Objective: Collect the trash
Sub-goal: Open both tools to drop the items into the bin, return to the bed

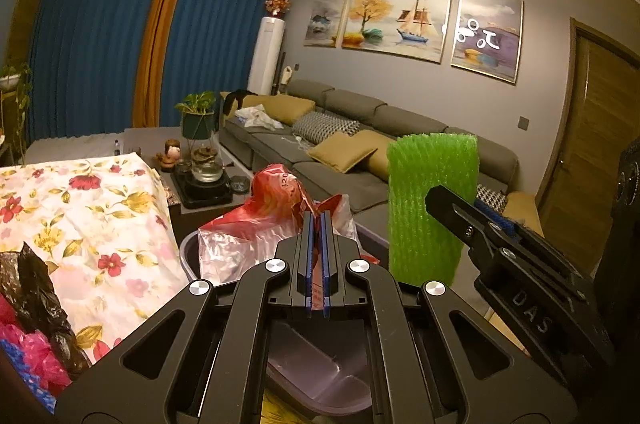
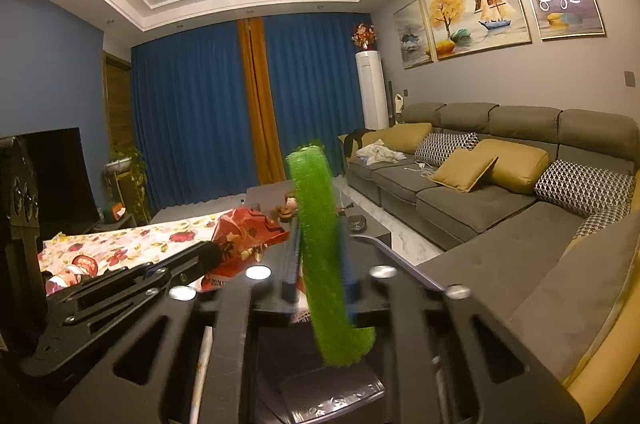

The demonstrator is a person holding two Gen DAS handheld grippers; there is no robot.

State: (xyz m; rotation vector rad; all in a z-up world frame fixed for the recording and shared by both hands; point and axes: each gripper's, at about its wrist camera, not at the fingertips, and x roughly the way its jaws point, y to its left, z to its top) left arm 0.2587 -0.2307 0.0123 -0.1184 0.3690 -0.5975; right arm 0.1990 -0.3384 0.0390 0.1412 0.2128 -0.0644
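Left gripper (image 1: pixel 317 256), jaws clamped on the red plastic bag (image 1: pixel 276 200), holds the liner up over the grey bin (image 1: pixel 188 252) beside the floral-clothed table's (image 1: pixel 80 208) edge. Right gripper (image 2: pixel 318 264), jaws apart around the green foam net (image 2: pixel 320 244). Net stands near upright, long axis vertical, slightly tilted. Best practice: centre the net over the opening before dropping.

black tongs (image 1: pixel 317 248), blue pads, silver screws
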